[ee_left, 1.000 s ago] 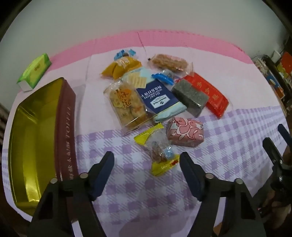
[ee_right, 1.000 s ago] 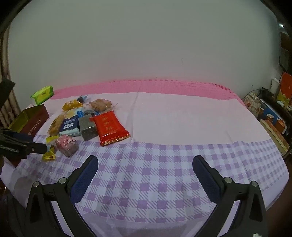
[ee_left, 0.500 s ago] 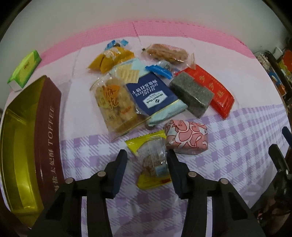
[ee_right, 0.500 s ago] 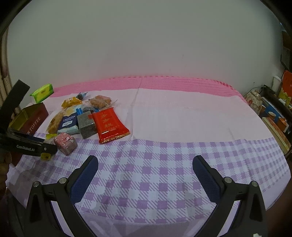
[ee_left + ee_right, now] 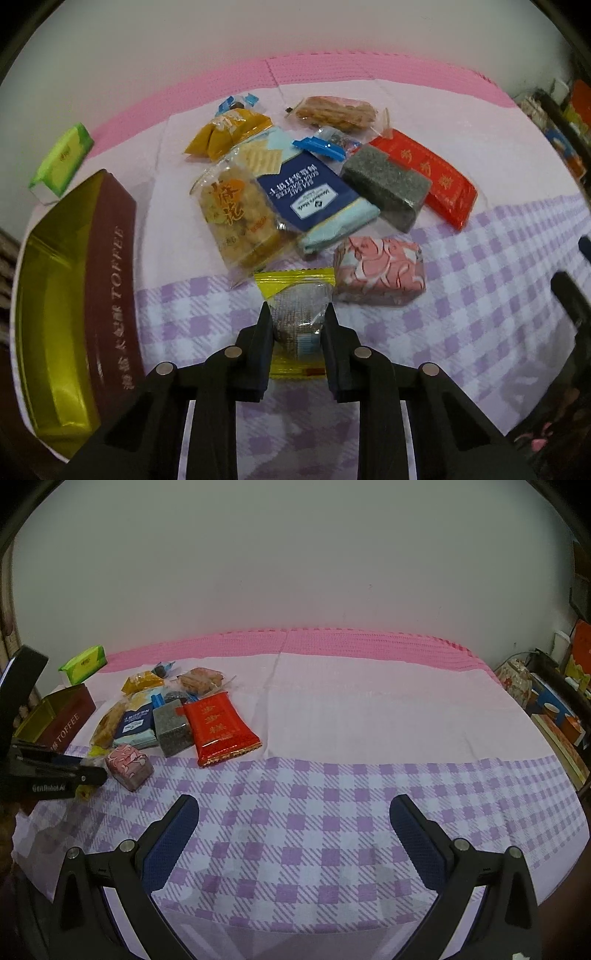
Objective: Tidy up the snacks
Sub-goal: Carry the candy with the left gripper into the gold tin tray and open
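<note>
- L gripper [image 5: 297,319] was pinched onto the yellow pack [image 5: 295,295], one finger each side of its bulging middle; pack lay on the cloth [image 5: 332,830] at 6 o'clock of the snack pile.
- R gripper [image 5: 293,825] hung wide over bare check cloth w/ nothing btwn its fingers, well apart from the pile.
- Tin [image 5: 55,295] sat open at 9 o'clock of the held pack, near but not touching. I judged it the likely drop spot; task line doesn't say so.
- Pink pack [image 5: 378,271] sat just beside the yellow one at 2 o'clock; couldn't tell if the wrappers touched.
- Risk 1: grip was on soft film around a rounded lump, so I reckoned it could squirt fwd or slip out on the lift, esp. w/ a quick swing.
- Risk 2: squeezing harder could crush whatever's inside; contents too blurry to name.
- Risk 3: wrapper's far crimp ran under or against the clear bag [image 5: 240,218] at 12 o'clock – couldn't tell which. If pinned, lifting would drag that bag.
- Risk 4: tin wall stood tall on the 9 o'clock path; a low carry would clip the rim and knock the pack loose.
- Cloth itself looked loose, so a scraping fingertip could bunch it and shift the pile.
</note>
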`<state>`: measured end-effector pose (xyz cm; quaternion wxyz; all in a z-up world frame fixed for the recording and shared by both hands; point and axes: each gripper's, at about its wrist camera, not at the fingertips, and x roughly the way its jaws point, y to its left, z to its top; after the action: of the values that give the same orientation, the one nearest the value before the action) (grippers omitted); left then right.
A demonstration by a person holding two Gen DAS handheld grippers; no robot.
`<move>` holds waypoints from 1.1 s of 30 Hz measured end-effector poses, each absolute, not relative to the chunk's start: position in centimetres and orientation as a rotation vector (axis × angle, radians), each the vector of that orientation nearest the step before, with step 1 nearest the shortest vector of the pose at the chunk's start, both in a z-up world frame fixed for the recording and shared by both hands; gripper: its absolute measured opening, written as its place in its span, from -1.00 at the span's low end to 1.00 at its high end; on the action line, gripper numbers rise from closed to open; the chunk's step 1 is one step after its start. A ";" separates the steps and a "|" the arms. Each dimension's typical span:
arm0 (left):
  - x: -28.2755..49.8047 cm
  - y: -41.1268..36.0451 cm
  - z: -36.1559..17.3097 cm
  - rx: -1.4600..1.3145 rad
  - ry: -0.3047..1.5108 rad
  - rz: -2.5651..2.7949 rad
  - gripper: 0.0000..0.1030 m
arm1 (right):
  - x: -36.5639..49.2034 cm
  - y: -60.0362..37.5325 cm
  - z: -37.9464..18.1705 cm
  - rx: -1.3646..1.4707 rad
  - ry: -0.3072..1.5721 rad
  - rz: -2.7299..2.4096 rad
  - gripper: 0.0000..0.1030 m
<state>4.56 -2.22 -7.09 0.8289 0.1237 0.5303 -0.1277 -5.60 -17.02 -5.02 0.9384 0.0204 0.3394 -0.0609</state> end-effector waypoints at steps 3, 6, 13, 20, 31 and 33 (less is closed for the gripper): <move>3.2 -2.5 -6.0 0.289 1.085 -0.259 -0.53 | -5.9 -16.9 -5.2 0.042 0.695 -0.128 1.00; 2.2 -3.1 -4.6 0.296 1.058 -0.265 -0.53 | -5.9 -16.5 -5.3 0.035 0.699 -0.128 1.00; 0.9 -1.7 -2.0 0.279 0.997 -0.258 -0.52 | -5.5 -16.5 -4.9 0.017 0.716 -0.128 1.00; 0.7 -0.1 -0.5 0.260 0.967 -0.221 -0.52 | -4.3 -16.1 -4.7 0.001 0.732 -0.128 1.00; 2.7 5.5 1.2 0.247 0.944 -0.116 -0.52 | -3.7 -15.9 -4.8 -0.011 0.745 -0.130 1.00; 3.3 6.6 1.4 0.253 0.939 -0.090 -0.52 | -3.6 -15.9 -4.9 -0.012 0.746 -0.130 1.00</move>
<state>3.30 6.62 1.38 0.8833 0.1214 0.4509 -0.0430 -3.61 -15.88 -4.89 0.9292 -0.0060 0.3641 -0.0636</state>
